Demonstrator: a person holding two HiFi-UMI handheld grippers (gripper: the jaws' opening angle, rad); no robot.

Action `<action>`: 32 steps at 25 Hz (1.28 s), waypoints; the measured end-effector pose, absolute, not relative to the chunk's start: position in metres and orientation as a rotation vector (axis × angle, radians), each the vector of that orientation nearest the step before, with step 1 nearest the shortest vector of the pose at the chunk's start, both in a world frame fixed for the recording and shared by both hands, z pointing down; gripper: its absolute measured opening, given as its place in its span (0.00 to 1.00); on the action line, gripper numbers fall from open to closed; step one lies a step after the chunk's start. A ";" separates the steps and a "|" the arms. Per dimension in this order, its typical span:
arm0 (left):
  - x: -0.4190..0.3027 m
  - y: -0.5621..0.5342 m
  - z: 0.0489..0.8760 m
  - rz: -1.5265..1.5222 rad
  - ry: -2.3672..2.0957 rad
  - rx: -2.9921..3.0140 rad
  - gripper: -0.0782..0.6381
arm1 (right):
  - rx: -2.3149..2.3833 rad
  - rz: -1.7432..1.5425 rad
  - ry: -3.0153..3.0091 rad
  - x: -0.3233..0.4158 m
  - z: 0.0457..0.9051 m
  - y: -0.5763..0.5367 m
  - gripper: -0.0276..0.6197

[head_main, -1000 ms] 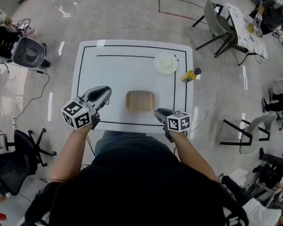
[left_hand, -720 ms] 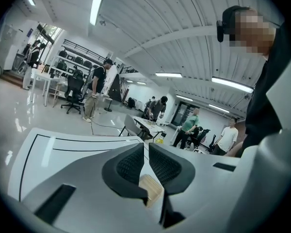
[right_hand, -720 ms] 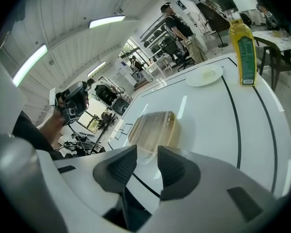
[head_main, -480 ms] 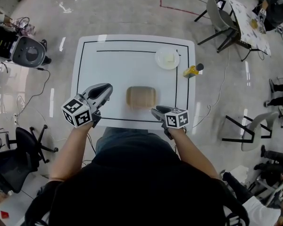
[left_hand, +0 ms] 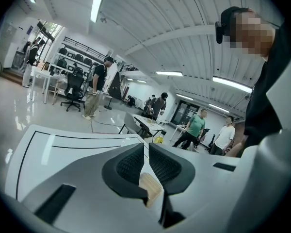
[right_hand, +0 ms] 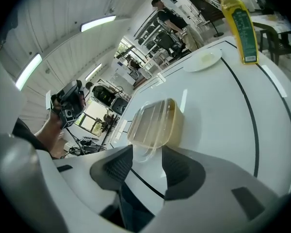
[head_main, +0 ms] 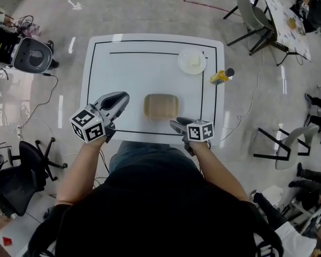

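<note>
The left gripper [head_main: 122, 97] was held over the near left part of the white table [head_main: 139, 74]. In the left gripper view its jaws [left_hand: 146, 150] were pressed almost together, with only a thin slit between the pads and nothing pinched. The right gripper [head_main: 174, 125] was at the table's near edge. In the right gripper view its jaws [right_hand: 147, 152] stood spread with a clear gap, and nothing was clamped between them.

A clear lidded box [head_main: 160, 105] with tan contents lay flat at the middle of the table, toward the near side and inside the black border line. The right gripper's tips were just beside the box's near right corner. In the right gripper view the lid's lip [right_hand: 155, 123] showed just beyond the gap, and contact could not be confirmed. The left gripper was to the box's left, near it but apart, and the box showed below the slit in its view [left_hand: 150, 188].

A white plate [head_main: 192, 62] sat inside the far right corner of the border line. A yellow bottle [right_hand: 240, 25] stood upright outside that line, by the table's right edge.
</note>
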State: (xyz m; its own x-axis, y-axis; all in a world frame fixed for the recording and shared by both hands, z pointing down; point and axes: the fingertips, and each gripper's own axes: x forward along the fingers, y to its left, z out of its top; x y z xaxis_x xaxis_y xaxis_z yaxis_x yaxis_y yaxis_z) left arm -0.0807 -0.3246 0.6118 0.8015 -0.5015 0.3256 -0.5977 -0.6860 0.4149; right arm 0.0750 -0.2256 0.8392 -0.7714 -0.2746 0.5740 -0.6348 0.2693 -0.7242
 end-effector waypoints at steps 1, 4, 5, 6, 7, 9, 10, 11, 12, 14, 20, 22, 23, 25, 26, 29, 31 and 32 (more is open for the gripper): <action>-0.081 -0.325 0.612 0.255 -0.815 2.476 0.18 | 0.827 1.526 -2.210 0.074 0.840 -0.225 0.36; -0.081 -0.326 0.616 0.256 -0.816 2.469 0.18 | 0.820 1.565 -2.207 0.072 0.845 -0.225 0.38; -0.082 -0.327 0.617 0.257 -0.817 2.467 0.18 | 0.818 1.576 -2.207 0.072 0.847 -0.225 0.38; -0.083 -0.327 0.617 0.258 -0.817 2.466 0.18 | 0.816 1.590 -2.209 0.070 0.848 -0.225 0.38; -0.084 -0.327 0.617 0.259 -0.817 2.463 0.18 | 0.816 1.601 -2.209 0.069 0.848 -0.225 0.38; -0.084 -0.328 0.620 0.260 -0.817 2.457 0.18 | 0.810 1.626 -2.211 0.068 0.850 -0.227 0.38; -0.083 -0.328 0.621 0.259 -0.816 2.454 0.18 | 0.803 1.639 -2.211 0.068 0.851 -0.228 0.38; -0.083 -0.329 0.622 0.258 -0.814 2.452 0.18 | 0.798 1.644 -2.206 0.068 0.853 -0.229 0.38; -0.082 -0.329 0.623 0.257 -0.811 2.451 0.18 | 0.796 1.643 -2.197 0.068 0.854 -0.229 0.37; -0.082 -0.328 0.622 0.249 -0.801 2.449 0.18 | 0.785 1.645 -2.183 0.067 0.856 -0.227 0.37; -0.079 -0.329 0.624 0.250 -0.784 2.441 0.18 | 0.770 1.699 -2.184 0.063 0.857 -0.228 0.35; -0.079 -0.328 0.625 0.250 -0.775 2.440 0.18 | 0.766 1.712 -2.182 0.062 0.858 -0.227 0.33; -0.078 -0.327 0.625 0.250 -0.770 2.438 0.18 | 0.767 1.719 -2.182 0.062 0.858 -0.227 0.32; -0.077 -0.326 0.626 0.251 -0.759 2.437 0.18 | 0.775 1.734 -2.182 0.062 0.858 -0.227 0.30; -0.077 -0.325 0.626 0.253 -0.756 2.436 0.18 | 0.780 1.744 -2.181 0.062 0.859 -0.228 0.28; -0.077 -0.324 0.628 0.257 -0.748 2.434 0.18 | 0.788 1.783 -2.179 0.061 0.859 -0.229 0.24; -0.077 -0.325 0.630 0.258 -0.745 2.429 0.18 | 0.786 1.786 -2.175 0.061 0.860 -0.229 0.23; -0.077 -0.325 0.630 0.256 -0.745 2.426 0.18 | 0.782 1.786 -2.173 0.061 0.860 -0.228 0.22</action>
State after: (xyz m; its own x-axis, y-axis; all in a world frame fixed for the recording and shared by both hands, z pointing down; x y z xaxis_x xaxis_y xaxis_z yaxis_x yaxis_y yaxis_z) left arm -0.0768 -0.3251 0.6300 0.8255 -0.4525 0.3374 -0.5643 -0.6746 0.4759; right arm 0.0611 -0.2283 0.8602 -0.8337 -0.2593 0.4876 -0.5286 0.1190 -0.8405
